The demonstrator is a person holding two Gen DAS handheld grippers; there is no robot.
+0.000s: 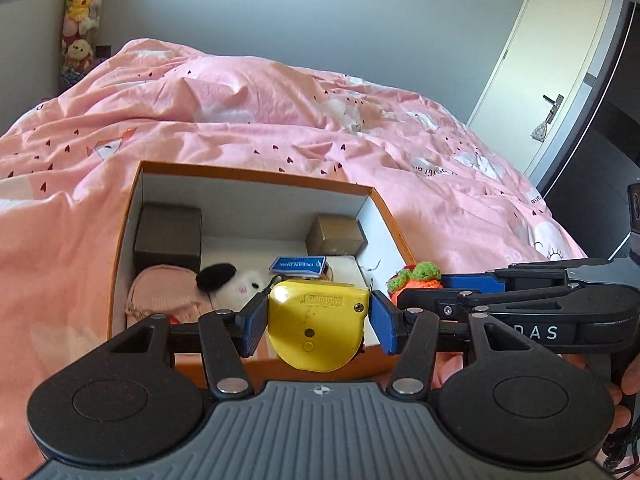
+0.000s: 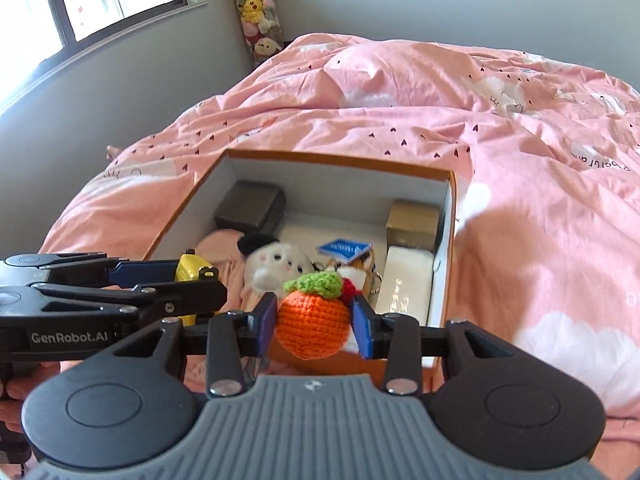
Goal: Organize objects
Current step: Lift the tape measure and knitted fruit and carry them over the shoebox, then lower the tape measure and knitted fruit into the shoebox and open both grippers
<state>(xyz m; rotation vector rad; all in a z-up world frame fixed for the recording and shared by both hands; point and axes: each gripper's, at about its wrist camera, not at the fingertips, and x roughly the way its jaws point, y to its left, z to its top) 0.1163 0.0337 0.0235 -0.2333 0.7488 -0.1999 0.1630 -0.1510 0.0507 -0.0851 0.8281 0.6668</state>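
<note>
My left gripper (image 1: 318,322) is shut on a yellow tape measure (image 1: 318,326), held above the near edge of an orange-rimmed cardboard box (image 1: 256,172) on the bed. My right gripper (image 2: 315,326) is shut on an orange crocheted fruit (image 2: 312,326) with a green leafy top, also over the box's near edge (image 2: 340,159). Each gripper shows in the other's view: the right gripper (image 1: 424,294) beside the crocheted fruit (image 1: 416,276), the left gripper (image 2: 188,280) with the tape measure (image 2: 192,272). Inside the box lie a white plush (image 2: 276,266), a blue card pack (image 2: 344,249) and small boxes.
The box rests on a rumpled pink duvet (image 1: 280,112) covering the bed. In the box are a dark box (image 1: 168,236), a brown box (image 1: 336,234), a pink pouch (image 1: 164,296) and a white slab (image 2: 408,280). A door (image 1: 552,60) stands right; stacked plush toys (image 2: 256,8) fill the corner.
</note>
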